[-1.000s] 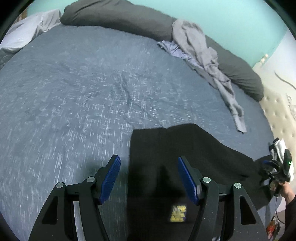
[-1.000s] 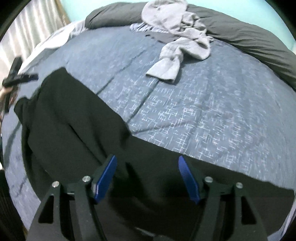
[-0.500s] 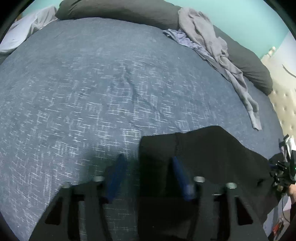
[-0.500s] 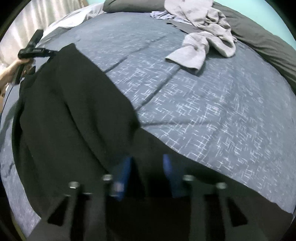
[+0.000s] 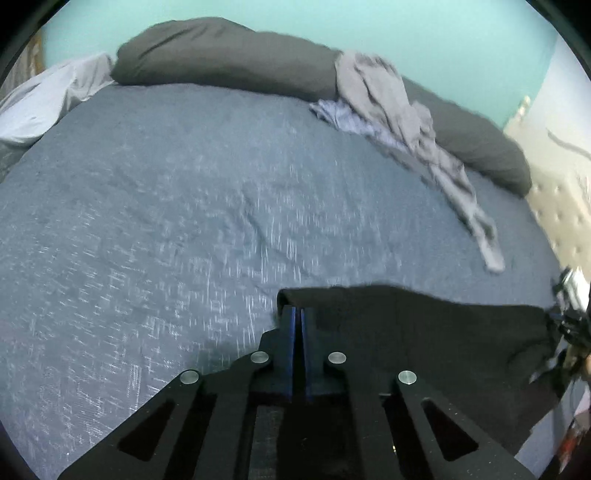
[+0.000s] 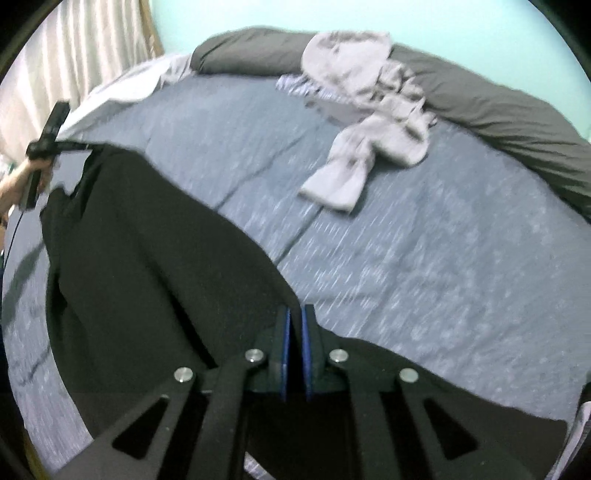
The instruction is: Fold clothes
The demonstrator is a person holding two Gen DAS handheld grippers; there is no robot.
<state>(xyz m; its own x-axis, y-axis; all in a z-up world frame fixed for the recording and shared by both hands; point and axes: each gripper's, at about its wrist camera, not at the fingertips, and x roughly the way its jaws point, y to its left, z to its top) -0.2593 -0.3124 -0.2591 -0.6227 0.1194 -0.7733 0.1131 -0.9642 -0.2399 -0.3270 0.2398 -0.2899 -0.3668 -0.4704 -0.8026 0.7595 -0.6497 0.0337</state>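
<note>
- The bed (image 5: pixel 184 221), covered in a blue-grey speckled spread, fills both views and carries everything else.
- A long dark grey pillow (image 5: pixel 229 55) lies along the far edge of the bed, against a teal wall (image 5: pixel 332 22).
- A black garment (image 6: pixel 147 258) lies spread over the near part of the bed, stretching from one gripper to the other; in the left wrist view its edge (image 5: pixel 424 325) runs off to the right.
- A crumpled light grey garment (image 6: pixel 369 122) is draped partly over the pillow and trails down onto the spread, well apart from the black one.
- A pale sheet (image 5: pixel 44 96) is bunched at the far left corner of the bed.
- The left gripper (image 5: pixel 297 325) has its blue fingers (image 5: pixel 291 332) pressed together on a corner of the black garment.
- The right gripper (image 6: pixel 295 325) likewise has its fingers (image 6: pixel 284 332) clamped on the garment's edge.
</note>
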